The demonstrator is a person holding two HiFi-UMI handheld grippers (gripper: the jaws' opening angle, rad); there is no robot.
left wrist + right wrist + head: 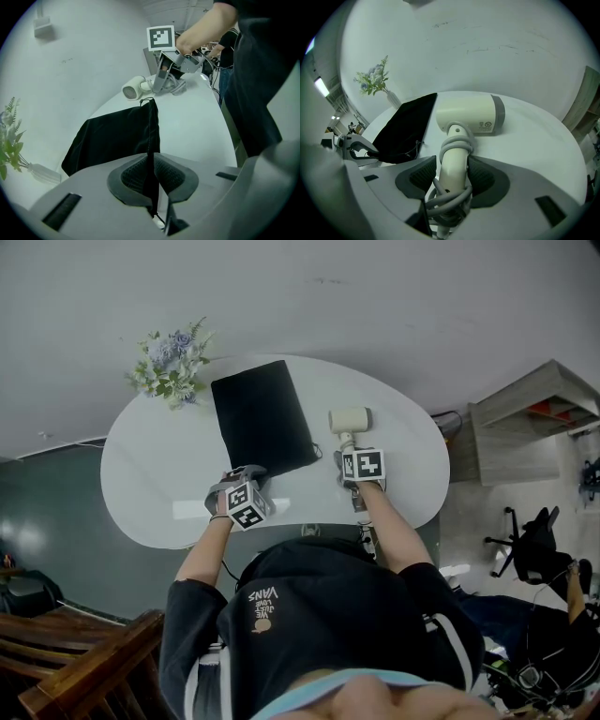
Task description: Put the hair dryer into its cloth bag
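A black cloth bag (261, 418) lies flat on the white oval table (150, 474). My left gripper (247, 482) is at the bag's near edge, and its jaws pinch a fold of that edge (151, 161); the rest of the bag (112, 136) stretches away from them. To the right lies a cream hair dryer (349, 420), its cord coiled round the handle. My right gripper (359, 468) is shut on that handle (454, 171), with the barrel (471, 114) lying crosswise beyond the jaws. The bag (405, 126) shows left of it there.
A vase of pale blue and white flowers (172, 366) stands at the table's far left edge, beside the bag. Wooden shelving (539, 418) and a black office chair (534, 545) are off to the right, and a wooden chair (75, 667) at the lower left.
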